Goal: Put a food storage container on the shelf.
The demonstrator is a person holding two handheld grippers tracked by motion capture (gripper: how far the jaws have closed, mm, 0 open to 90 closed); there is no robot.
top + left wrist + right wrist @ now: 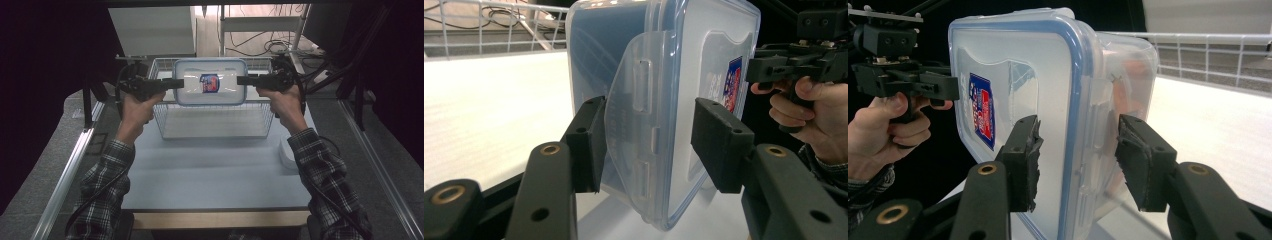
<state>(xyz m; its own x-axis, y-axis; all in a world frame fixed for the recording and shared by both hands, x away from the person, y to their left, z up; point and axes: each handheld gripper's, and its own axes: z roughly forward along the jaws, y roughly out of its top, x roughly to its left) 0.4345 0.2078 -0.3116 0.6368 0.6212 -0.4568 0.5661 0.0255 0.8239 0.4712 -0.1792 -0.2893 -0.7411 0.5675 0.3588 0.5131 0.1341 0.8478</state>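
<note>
A clear plastic container (pixel 210 97) with a blue-rimmed lid and a red and blue sticker (pixel 210 82) hangs lid-up over a wire basket (pixel 215 136). My left gripper (pixel 179 83) is shut on its left end and my right gripper (pixel 241 80) on its right end. In the left gripper view the jaws of the left gripper (pixel 649 145) clamp the container (pixel 674 75) across a side latch flap, with the right gripper (pixel 774 65) beyond. In the right gripper view the right gripper (pixel 1078 160) pinches lid and body of the container (pixel 1013 60), and the left gripper (pixel 913 82) shows beyond it.
The basket stands at the far side of a pale table (pixel 210 170). A white stack (pixel 287 152) lies by the table's right edge. Behind the basket are a white box (pixel 150 30) and loose cables (pixel 270 45). Metal rails (pixel 65 175) run along both sides.
</note>
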